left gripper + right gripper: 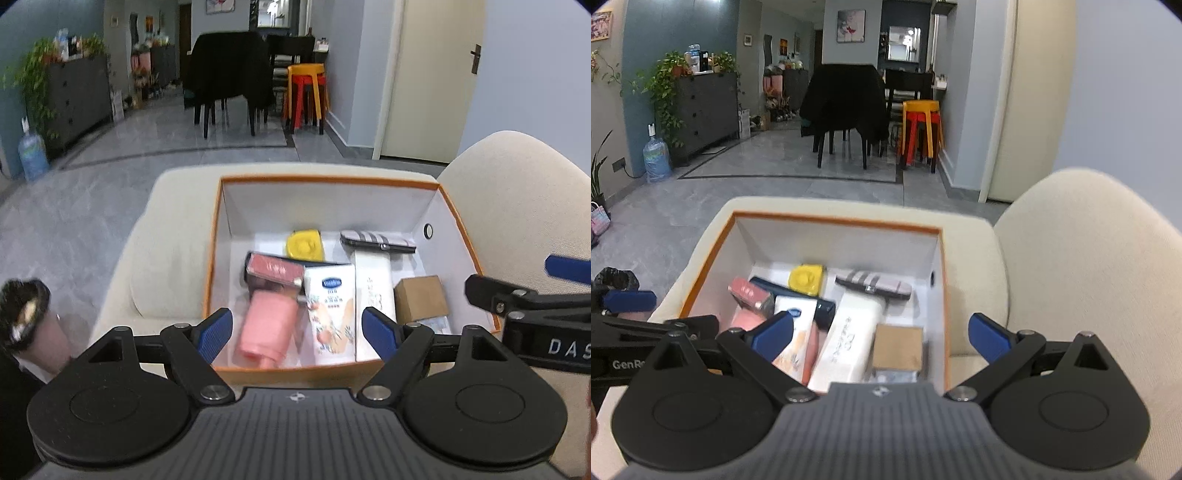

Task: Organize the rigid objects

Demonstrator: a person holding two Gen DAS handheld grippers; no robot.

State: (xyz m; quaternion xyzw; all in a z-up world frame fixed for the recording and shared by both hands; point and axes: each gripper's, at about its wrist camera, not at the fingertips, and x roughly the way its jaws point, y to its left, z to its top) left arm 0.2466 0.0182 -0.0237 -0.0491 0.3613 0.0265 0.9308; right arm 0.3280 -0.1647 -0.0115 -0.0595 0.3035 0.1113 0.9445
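Cream sofa seat (177,236) — orange-rimmed box (325,180) on it.

Open box (216,258) straight ahead of and below both grippers, top unblocked. Floor crowded toward the near wall: pink bottle (267,328), white carton (332,314), long white box (373,284), brown box (421,299). Bare strip along the far wall, beyond the yellow lid (304,245) and striped case (376,242). Cushion (524,206) rising just right of the box. Right gripper (881,338) close beside the left gripper (297,332).
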